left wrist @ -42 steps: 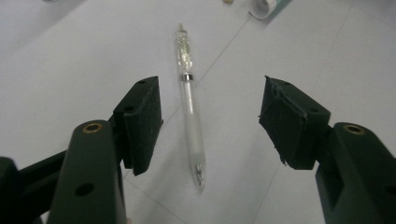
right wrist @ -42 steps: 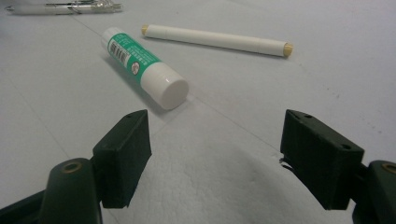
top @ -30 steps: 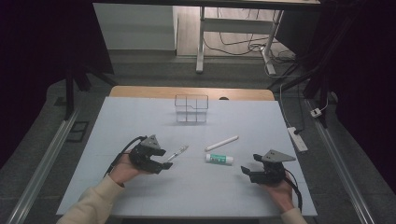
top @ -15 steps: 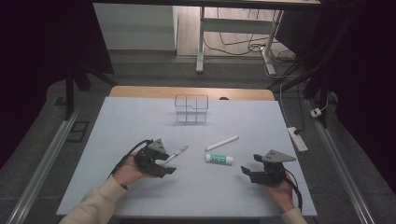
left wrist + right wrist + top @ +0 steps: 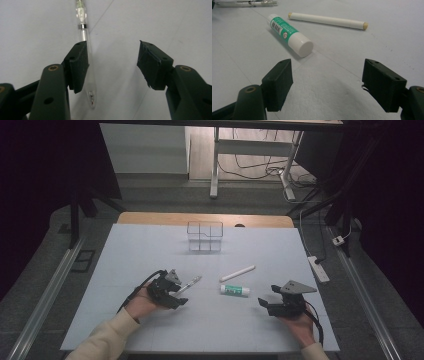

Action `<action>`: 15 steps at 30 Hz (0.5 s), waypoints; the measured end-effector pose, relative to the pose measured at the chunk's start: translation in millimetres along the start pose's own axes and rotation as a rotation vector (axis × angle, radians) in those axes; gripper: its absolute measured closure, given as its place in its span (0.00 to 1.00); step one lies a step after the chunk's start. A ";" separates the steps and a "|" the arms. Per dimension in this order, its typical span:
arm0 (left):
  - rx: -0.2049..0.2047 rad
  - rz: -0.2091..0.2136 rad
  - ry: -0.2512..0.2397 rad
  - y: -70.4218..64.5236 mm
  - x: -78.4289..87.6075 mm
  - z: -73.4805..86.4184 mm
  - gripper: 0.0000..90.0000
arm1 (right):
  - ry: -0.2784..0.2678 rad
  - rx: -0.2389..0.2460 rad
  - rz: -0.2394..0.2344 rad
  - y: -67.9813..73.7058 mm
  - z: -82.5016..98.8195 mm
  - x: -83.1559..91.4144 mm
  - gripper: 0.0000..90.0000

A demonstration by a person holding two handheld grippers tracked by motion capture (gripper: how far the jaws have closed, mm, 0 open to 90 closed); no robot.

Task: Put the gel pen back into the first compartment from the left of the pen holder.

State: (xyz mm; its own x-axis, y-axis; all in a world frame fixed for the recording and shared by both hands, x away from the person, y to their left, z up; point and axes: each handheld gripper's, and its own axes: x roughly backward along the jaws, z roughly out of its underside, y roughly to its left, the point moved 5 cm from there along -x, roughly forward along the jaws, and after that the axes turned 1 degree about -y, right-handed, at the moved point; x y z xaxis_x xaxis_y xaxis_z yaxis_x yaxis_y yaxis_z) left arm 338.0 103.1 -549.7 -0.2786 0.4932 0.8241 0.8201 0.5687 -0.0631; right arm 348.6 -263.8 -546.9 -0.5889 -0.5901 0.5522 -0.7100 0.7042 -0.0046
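A clear pen [image 5: 84,37] lies on the pale blue table, and in the high view the pen [image 5: 191,282] sticks out past my left gripper [image 5: 178,292]. My left gripper [image 5: 113,63] is open around the pen's tip end. The pen runs close along the left jaw's pad [image 5: 79,66], and the other pad stands well clear of it. These jaws have just been closing a little. A green and white glue stick [image 5: 289,33] and a white marker [image 5: 327,20] lie ahead of my right gripper [image 5: 327,75], which is open and empty, low over the table [image 5: 150,255].
A clear divided box [image 5: 205,236] stands at the back middle of the table. The glue stick [image 5: 235,290] and the white marker [image 5: 237,273] lie between the two hands. A power strip [image 5: 318,268] lies off the table's right edge.
My left gripper has slid a little to the right, over the pen's near end. The right gripper has stayed put.
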 end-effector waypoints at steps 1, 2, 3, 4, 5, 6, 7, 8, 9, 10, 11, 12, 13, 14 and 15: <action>0.006 -0.005 -0.001 1.0 -0.1 0.0 0.46 | 0.000 0.000 0.000 0.1 0.1 -0.2 0.26; 0.007 -0.011 0.003 2.3 -0.2 0.3 0.46 | 0.001 0.000 -0.001 0.1 0.1 -0.5 0.26; 0.008 -0.021 0.006 3.8 -0.8 0.6 0.46 | 0.000 -0.002 0.001 0.2 0.3 -0.8 0.26; 0.012 -0.032 0.012 5.5 -1.7 1.1 0.46 | 0.002 -0.002 0.000 0.2 0.5 -1.0 0.26; 0.013 -0.039 0.019 7.4 -2.8 1.6 0.46 | 0.005 -0.002 -0.002 0.4 0.7 -1.1 0.26; 0.018 -0.044 0.026 8.9 -4.1 2.3 0.47 | 0.005 -0.002 -0.002 0.5 0.8 -1.3 0.26; 0.022 -0.051 0.033 10.2 -5.6 2.9 0.47 | 0.006 -0.001 -0.003 0.5 0.9 -1.4 0.26; 0.021 -0.059 0.042 11.3 -7.0 3.4 0.49 | 0.007 -0.002 -0.003 0.5 1.0 -1.5 0.26; 0.023 -0.064 0.049 11.9 -8.4 3.8 0.51 | 0.006 -0.002 -0.003 0.4 1.0 -1.6 0.26; 0.022 -0.065 0.054 12.0 -9.7 4.0 0.54 | 0.007 -0.002 -0.003 0.4 1.1 -1.6 0.26; 0.018 -0.069 0.063 12.1 -10.9 4.4 0.58 | 0.007 -0.003 -0.003 0.4 1.1 -1.6 0.26; 0.013 -0.068 0.076 11.9 -12.6 4.9 0.62 | 0.007 -0.002 -0.003 0.3 1.1 -1.7 0.26; 0.019 -0.057 0.074 11.8 -12.7 4.5 0.66 | 0.005 -0.003 -0.003 0.4 1.1 -2.0 0.26; 0.020 -0.054 0.080 11.5 -12.6 4.2 0.69 | 0.005 -0.004 -0.003 0.6 1.0 -2.0 0.26; 0.016 -0.055 0.084 11.4 -12.7 3.8 0.72 | 0.004 -0.004 -0.003 0.7 0.9 -1.9 0.26</action>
State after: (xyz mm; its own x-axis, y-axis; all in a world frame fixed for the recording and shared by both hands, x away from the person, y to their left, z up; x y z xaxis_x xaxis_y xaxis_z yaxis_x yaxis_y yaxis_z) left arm 348.9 105.8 -563.1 -0.2794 0.4042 0.8709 0.7967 0.6039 -0.0247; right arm 348.9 -262.5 -548.7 -0.5850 -0.5909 0.5556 -0.7104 0.7038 0.0005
